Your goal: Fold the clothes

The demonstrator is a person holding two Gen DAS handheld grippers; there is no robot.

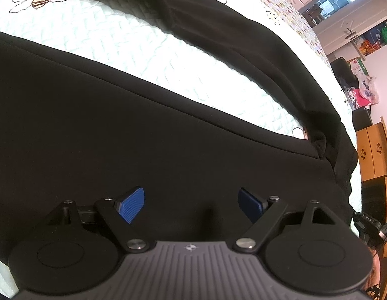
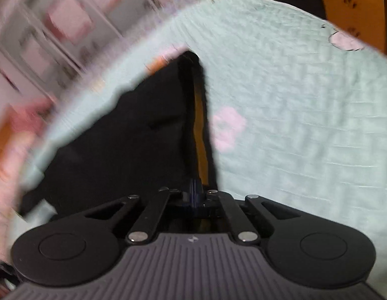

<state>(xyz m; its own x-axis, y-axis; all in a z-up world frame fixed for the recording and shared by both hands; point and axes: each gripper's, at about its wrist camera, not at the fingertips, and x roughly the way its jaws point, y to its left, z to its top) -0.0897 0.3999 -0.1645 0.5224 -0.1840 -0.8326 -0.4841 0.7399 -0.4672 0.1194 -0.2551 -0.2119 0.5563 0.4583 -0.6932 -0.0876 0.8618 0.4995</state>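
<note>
A: Here's the black garment (image 1: pixel 118 125), spread over the pale quilted bedspread (image 1: pixel 118 40), filling the lower half of the left wrist view. One sleeve (image 1: pixel 218 32) runs off toward eleven o'clock, with bare quilt between it and the body.

B: And the left gripper (image 1: pixel 191 203)?

A: Spread wide, blue pads (image 1: pixel 131 203) well apart, nothing between them. It hangs over the body of the garment, tilted down at it.

B: The right wrist view is blurry.

A: It is. The right gripper (image 2: pixel 194 190) looks pressed fully together. A thin ridge of black cloth (image 2: pixel 193 100) rises from its tips toward twelve o'clock, so I judge it's pinching a fold or edge of the garment, though the pads themselves are hard to make out.

B: How will this cloth behave?

A: Soft and limp, I'd say, a light knit. It'll sag and drape from wherever it's pinched, no stiffness to hold shape. Not fragile. Probably not slippery against those ribbed pads.

B: Where to grab, then?

A: At hems, seams or the shoulder, where layers are doubled. A pinch mid-panel would likely just tent the fabric.
</note>
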